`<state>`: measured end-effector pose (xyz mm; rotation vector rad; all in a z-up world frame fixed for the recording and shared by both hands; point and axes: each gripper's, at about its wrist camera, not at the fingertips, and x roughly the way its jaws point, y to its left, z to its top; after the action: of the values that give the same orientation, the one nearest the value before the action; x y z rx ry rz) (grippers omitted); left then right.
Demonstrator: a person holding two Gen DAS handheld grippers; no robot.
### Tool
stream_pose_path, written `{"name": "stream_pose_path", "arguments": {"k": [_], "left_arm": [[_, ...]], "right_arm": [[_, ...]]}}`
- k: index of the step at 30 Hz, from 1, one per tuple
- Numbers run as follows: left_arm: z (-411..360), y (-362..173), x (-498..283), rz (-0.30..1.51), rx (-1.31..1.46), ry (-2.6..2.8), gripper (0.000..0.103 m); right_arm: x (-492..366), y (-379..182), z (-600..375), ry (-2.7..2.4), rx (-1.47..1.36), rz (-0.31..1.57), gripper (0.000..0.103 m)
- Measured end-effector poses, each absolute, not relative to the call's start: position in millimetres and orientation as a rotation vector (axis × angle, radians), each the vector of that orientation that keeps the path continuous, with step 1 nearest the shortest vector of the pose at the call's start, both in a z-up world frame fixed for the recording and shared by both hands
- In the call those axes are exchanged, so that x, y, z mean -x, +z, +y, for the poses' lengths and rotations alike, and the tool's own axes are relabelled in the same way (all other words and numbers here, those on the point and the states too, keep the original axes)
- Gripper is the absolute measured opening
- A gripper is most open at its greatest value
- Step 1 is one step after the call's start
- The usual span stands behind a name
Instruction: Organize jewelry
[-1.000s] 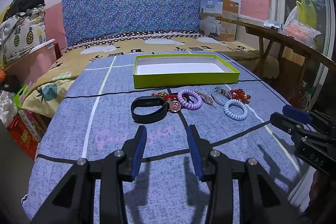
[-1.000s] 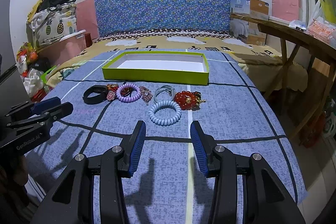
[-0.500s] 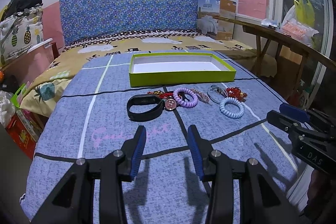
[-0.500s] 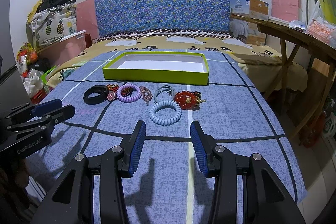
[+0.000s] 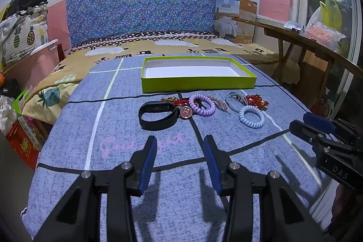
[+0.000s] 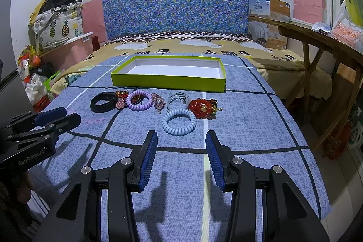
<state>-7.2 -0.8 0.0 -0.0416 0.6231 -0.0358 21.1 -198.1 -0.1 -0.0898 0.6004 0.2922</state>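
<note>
A row of jewelry lies on the blue cloth before an empty lime-green box [image 5: 197,83] [image 6: 168,82]: a black wristband [image 5: 156,115] [image 6: 103,102], a purple coil band [image 5: 202,104] [image 6: 138,100], a light-blue coil band [image 5: 251,120] [image 6: 178,122], a red bead bracelet [image 6: 203,108] [image 5: 257,100], a thin hoop [image 6: 178,98] and small charms. My left gripper [image 5: 179,142] is open and empty, short of the wristband. My right gripper [image 6: 181,136] is open and empty, just short of the light-blue band.
The blue cloth covers a bed with a blue patterned headboard [image 6: 181,3]. A wooden table [image 6: 317,37] stands along the right. Bags and a pink bin [image 6: 68,51] crowd the left. Each gripper shows in the other's view: the right [image 5: 317,128], the left [image 6: 54,119].
The left wrist view has shifted slightly left, so the jewelry sits a little further left and closer in that view. The right gripper has barely moved. Both stay open.
</note>
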Motion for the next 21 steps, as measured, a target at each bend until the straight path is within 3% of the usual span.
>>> {"name": "stream_pose_path", "arguments": {"k": [21], "left_arm": [[-4.0, 0.9, 6.7, 0.614, 0.03, -0.038, 0.046]], "right_arm": [[-20.9, -0.3, -197.8, 0.292, 0.09, 0.6, 0.045]]}}
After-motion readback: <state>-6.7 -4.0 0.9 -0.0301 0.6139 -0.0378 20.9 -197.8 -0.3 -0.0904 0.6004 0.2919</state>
